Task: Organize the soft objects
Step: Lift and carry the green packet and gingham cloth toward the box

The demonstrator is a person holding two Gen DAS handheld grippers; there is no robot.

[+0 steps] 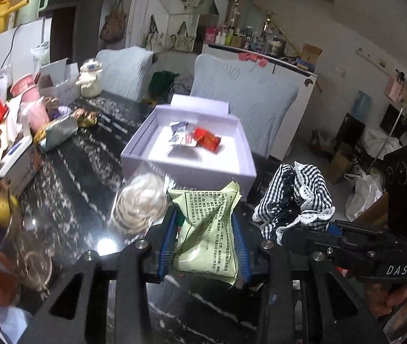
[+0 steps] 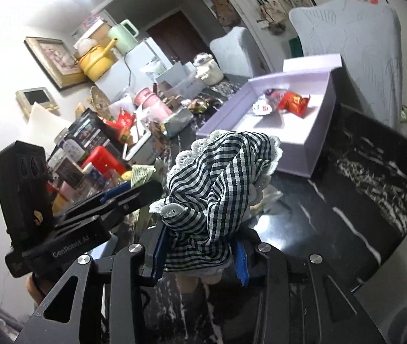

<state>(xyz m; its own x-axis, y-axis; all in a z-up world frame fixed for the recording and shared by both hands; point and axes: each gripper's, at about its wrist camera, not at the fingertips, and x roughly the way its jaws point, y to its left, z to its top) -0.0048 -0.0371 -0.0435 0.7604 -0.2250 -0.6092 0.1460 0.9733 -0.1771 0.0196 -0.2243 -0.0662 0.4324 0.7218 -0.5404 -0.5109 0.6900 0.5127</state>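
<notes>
Green packet (image 1: 206, 229) pinched in left gripper (image 1: 205, 243) | checked cloth (image 2: 212, 197) pinched in right gripper (image 2: 200, 253) | lilac box (image 1: 186, 169) far side.

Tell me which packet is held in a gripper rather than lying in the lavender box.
The pale green packet with black print, clamped between the left gripper fingers. The red packet and the white one lie inside the box.
</notes>
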